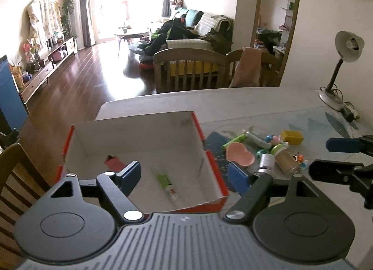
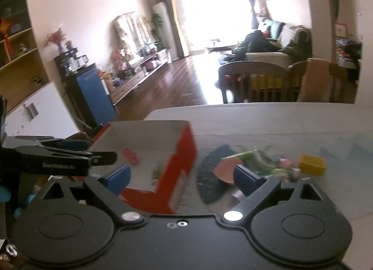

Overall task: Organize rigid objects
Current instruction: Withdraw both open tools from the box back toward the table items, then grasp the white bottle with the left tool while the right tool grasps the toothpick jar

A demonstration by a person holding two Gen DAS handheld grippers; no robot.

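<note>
Our left gripper point(image 1: 185, 178) hangs with its jaws spread and nothing between the blue pads; below and beyond them lies the open box point(image 1: 211, 160), red outside, white inside. Our right gripper point(image 2: 181, 176) is likewise wide apart and empty, though its view is blurred.

Inside the box, in the left view, we see a green tube point(image 1: 166, 183) lying with its long axis running from far left to near right, and a red packet point(image 1: 114, 164) towards the far left corner, partly hidden by the left pad. So the box already holds a couple of items.

The pile still to be sorted lies on the table point(image 1: 256, 104) to the right of the box: a pink heart-shaped dish point(image 1: 240, 157) nearest the box wall, a silver cylinder point(image 1: 265, 162) and a jar of toothpicks point(image 1: 286, 161) just beside it, a yellow block point(image 1: 292, 137) farther off, and small toys we cannot make out.

We judge the next pick falls to the right hand, since the pile lies on its side and straight ahead of its right pad, while the left sits over the box. The silver cylinder's long axis runs roughly near to far, so jaws closing left-to-right would suit it.
</note>
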